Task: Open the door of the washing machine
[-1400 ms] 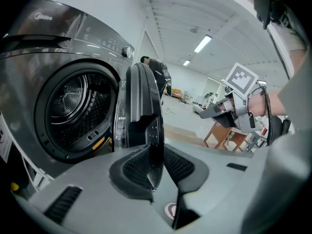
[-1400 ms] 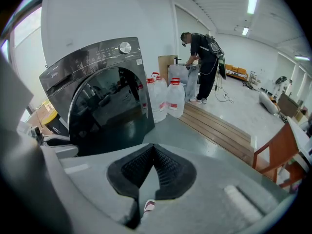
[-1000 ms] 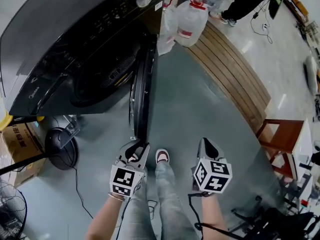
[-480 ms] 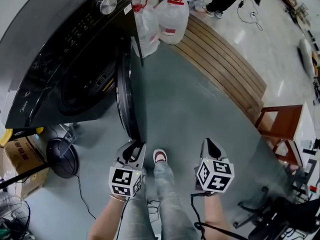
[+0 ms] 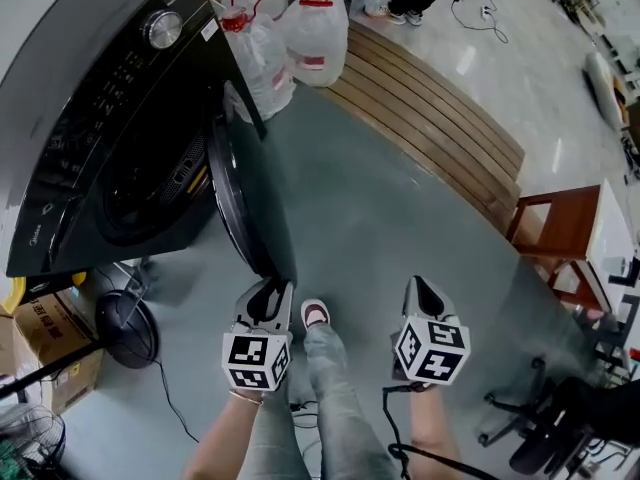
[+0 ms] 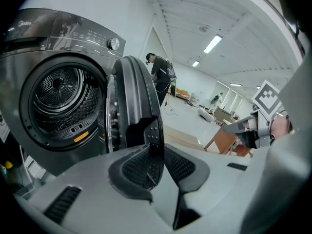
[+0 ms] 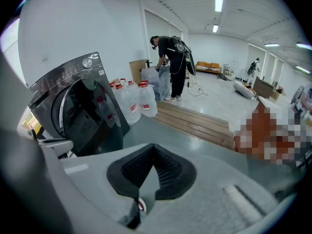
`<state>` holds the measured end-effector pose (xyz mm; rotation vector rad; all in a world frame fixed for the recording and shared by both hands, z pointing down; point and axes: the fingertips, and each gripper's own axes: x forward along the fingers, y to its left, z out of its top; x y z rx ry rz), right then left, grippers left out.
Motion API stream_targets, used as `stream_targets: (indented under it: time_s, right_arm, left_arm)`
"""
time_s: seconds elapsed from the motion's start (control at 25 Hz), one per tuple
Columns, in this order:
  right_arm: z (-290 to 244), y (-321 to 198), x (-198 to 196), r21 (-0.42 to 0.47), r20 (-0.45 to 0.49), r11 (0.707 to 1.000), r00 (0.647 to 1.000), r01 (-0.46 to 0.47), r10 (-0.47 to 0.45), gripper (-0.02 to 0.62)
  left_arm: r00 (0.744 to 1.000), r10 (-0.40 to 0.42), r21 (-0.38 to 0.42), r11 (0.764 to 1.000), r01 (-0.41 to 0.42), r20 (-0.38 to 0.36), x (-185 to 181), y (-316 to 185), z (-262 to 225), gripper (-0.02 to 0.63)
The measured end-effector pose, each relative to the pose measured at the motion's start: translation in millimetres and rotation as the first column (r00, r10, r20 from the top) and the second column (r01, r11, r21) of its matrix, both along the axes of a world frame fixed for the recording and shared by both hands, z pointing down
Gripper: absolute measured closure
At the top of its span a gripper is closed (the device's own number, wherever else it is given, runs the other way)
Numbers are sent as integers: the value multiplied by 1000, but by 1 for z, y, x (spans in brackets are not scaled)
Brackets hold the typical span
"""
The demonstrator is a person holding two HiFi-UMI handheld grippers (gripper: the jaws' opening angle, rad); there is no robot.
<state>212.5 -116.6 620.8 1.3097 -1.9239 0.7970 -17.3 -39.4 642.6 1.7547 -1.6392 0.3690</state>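
Smooth grey floor [image 5: 400, 198], round glossy door [image 5: 245, 198] rim inside ribbed left gripper [image 5: 270, 290]

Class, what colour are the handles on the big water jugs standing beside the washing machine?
Red. The water jugs show it best in the head view.

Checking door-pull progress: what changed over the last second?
The door swung a little wider from the washing machine, drawn by the left tool clamped on its edge. Unchanged: that grip holds, and the right tool stays shut and empty beside it.
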Motion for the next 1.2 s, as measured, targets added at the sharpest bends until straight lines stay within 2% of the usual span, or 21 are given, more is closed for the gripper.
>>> stream_targets:
  time_s: [0.72, 1.04, 1.2]
  right_arm:
    - [-1, -3, 71, 8, 7, 986, 986, -165, 165, 591]
    - [-1, -2, 114, 27, -16, 966, 966, -256, 257, 591]
    - [-1, 0, 134, 36, -35, 959, 959, -281, 282, 591]
  left_arm:
    - [1000, -23, -17, 1000, 22, -15, 55, -53, -1, 509]
    - [1000, 27, 4, 1000, -27, -7, 84, -91, -2, 503]
    - [1000, 28, 2, 1000, -28, -2, 96, -109, -1, 503]
